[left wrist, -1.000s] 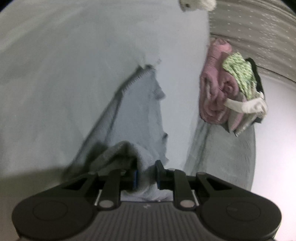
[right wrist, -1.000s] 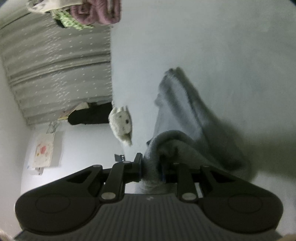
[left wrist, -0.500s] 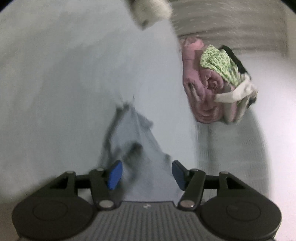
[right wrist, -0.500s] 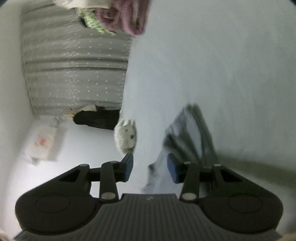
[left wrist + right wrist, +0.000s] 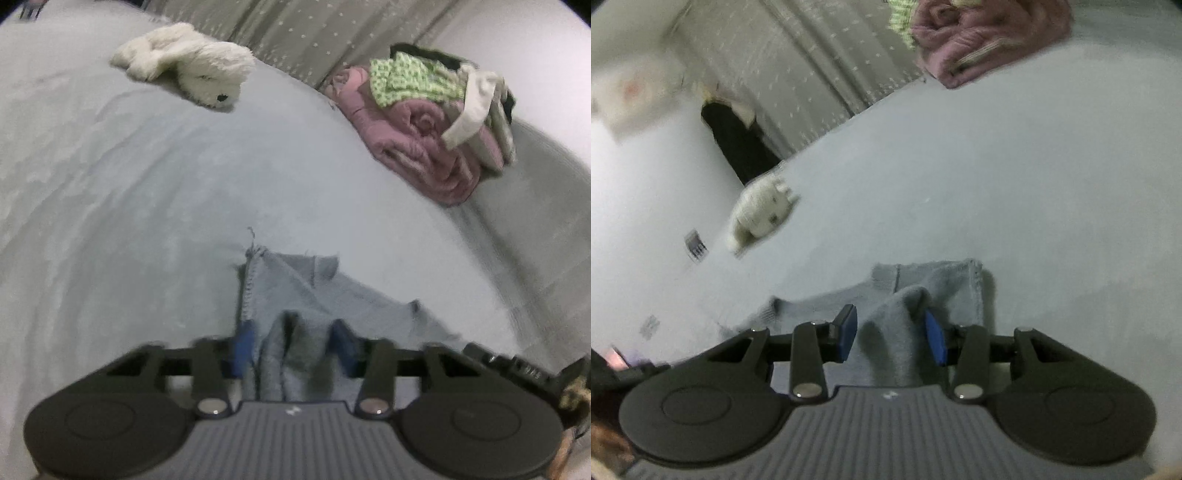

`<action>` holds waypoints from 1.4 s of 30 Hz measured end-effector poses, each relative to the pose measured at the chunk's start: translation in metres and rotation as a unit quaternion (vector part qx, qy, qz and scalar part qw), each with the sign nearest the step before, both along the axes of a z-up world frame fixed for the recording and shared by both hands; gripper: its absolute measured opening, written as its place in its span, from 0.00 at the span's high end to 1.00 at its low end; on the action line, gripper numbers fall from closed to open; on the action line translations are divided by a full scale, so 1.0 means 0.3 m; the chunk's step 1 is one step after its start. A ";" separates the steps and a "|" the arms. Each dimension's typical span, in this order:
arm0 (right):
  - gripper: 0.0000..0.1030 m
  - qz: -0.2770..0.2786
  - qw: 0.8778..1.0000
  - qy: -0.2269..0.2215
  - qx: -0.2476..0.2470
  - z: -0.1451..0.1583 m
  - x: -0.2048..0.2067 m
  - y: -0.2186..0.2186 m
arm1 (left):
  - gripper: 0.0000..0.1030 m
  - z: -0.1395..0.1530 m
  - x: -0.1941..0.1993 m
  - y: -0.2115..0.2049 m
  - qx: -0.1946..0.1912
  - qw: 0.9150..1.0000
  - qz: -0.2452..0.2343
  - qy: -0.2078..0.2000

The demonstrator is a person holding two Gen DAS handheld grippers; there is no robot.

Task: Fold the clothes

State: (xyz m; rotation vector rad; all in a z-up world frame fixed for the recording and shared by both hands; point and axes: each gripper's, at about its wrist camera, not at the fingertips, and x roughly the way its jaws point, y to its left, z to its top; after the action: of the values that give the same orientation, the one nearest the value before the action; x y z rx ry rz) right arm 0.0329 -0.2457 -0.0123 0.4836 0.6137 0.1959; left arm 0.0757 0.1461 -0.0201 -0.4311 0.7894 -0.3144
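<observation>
A small grey knit garment (image 5: pixel 314 295) lies crumpled on the pale bed sheet (image 5: pixel 147 206), close in front of both grippers. My left gripper (image 5: pixel 293 345) is open, its blue pads (image 5: pixel 243 347) spread on either side of raised grey folds. In the right wrist view the same garment (image 5: pixel 945 284) shows a stitched hem at its right side. My right gripper (image 5: pixel 891 336) is open too, and a hump of the grey cloth rises between its blue pads (image 5: pixel 934 339) without being clamped.
A white plush toy (image 5: pixel 192 62) lies at the far side of the bed, also in the right view (image 5: pixel 761 214). A pile of pink, green and white clothes (image 5: pixel 424 136) sits at the far right. A grey dotted curtain (image 5: pixel 295 29) hangs behind.
One second ago both grippers were shut on the grey garment. They opened and let it go; it now lies on the sheet with loose folds between the spread jaws.
</observation>
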 end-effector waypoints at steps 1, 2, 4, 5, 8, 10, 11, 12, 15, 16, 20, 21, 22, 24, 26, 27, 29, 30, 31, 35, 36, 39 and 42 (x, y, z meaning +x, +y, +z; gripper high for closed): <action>0.71 -0.001 1.000 -0.007 -0.023 -0.004 0.000 0.016 | 0.82 0.002 -0.007 -0.013 0.015 1.000 0.001 -0.008; 0.78 -0.002 0.999 -0.014 -0.045 -0.007 0.000 0.032 | 0.87 0.009 -0.017 -0.031 0.028 0.999 0.001 -0.019; 0.88 -0.008 0.997 -0.029 -0.077 -0.002 -0.010 0.061 | 0.89 0.028 -0.038 -0.065 0.053 0.998 0.001 -0.044; 0.89 -0.013 0.995 -0.038 -0.089 0.002 -0.018 0.070 | 0.90 0.040 -0.047 -0.076 0.063 0.996 0.002 -0.056; 0.92 -0.032 0.993 -0.066 -0.095 0.033 -0.020 0.075 | 0.90 0.094 -0.056 -0.095 0.075 0.993 0.012 -0.092; 0.92 -0.045 0.990 -0.085 -0.104 0.057 -0.011 0.083 | 0.90 0.120 -0.039 -0.101 0.081 0.991 0.023 -0.106; 0.92 -0.052 0.988 -0.094 -0.108 0.068 -0.005 0.087 | 0.90 0.126 -0.024 -0.106 0.086 0.990 0.026 -0.108; 0.92 -0.059 0.987 -0.100 -0.110 0.077 0.002 0.087 | 0.90 0.133 -0.009 -0.112 0.092 0.989 0.030 -0.109; 0.92 -0.078 0.986 -0.099 -0.105 0.075 0.053 0.081 | 0.90 0.123 0.052 -0.130 0.108 0.987 0.038 -0.109; 0.92 -0.080 0.986 -0.094 -0.109 0.064 0.076 0.079 | 0.90 0.118 0.074 -0.135 0.113 0.987 0.040 -0.109; 0.93 -0.085 0.986 -0.068 -0.126 0.009 0.151 0.077 | 0.90 0.068 0.147 -0.165 0.132 0.985 0.047 -0.097; 0.92 -0.085 0.986 -0.060 -0.130 -0.006 0.168 0.077 | 0.90 0.047 0.161 -0.174 0.139 0.985 0.049 -0.092; 0.92 -0.086 0.986 -0.053 -0.134 -0.023 0.181 0.077 | 0.90 0.020 0.174 -0.181 0.149 0.984 0.050 -0.087; 0.93 -0.084 0.985 -0.041 -0.142 -0.057 0.191 0.075 | 0.89 -0.024 0.178 -0.193 0.163 0.981 0.052 -0.088; 0.93 -0.082 0.985 -0.044 -0.145 -0.047 0.187 0.081 | 0.88 -0.050 0.175 -0.205 0.177 0.978 0.054 -0.094; 0.93 -0.081 0.985 -0.046 -0.146 -0.042 0.184 0.084 | 0.88 -0.050 0.171 -0.213 0.185 0.976 0.054 -0.100; 0.93 -0.080 0.985 -0.048 -0.148 -0.032 0.179 0.090 | 0.84 -0.034 0.165 -0.223 0.195 0.974 0.057 -0.103; 0.91 -0.079 0.984 -0.050 -0.149 -0.027 0.177 0.092 | 0.84 -0.022 0.161 -0.226 0.196 0.973 0.058 -0.104; 0.87 -0.078 0.984 -0.051 -0.151 -0.022 0.174 0.095 | 0.82 -0.005 0.154 -0.226 0.194 0.973 0.060 -0.108; 0.81 -0.071 0.983 -0.063 -0.159 0.000 0.162 0.114 | 0.77 0.067 0.122 -0.231 0.177 0.973 0.066 -0.134; 0.76 -0.067 0.981 -0.070 -0.166 0.010 0.157 0.130 | 0.77 0.078 0.116 -0.238 0.172 0.973 0.063 -0.141; 0.66 -0.053 0.977 -0.085 -0.189 0.020 0.152 0.178 | 0.77 0.086 0.108 -0.268 0.169 0.973 0.046 -0.151; 0.66 -0.045 0.973 -0.084 -0.210 0.006 0.159 0.205 | 0.77 0.041 0.123 -0.289 0.181 0.973 0.029 -0.140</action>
State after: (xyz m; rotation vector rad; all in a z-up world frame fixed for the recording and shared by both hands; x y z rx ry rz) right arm 0.0808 -0.1842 -0.0106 0.0824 0.4492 0.0165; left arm 0.1126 0.0593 -0.0077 -0.0624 0.5402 -0.1650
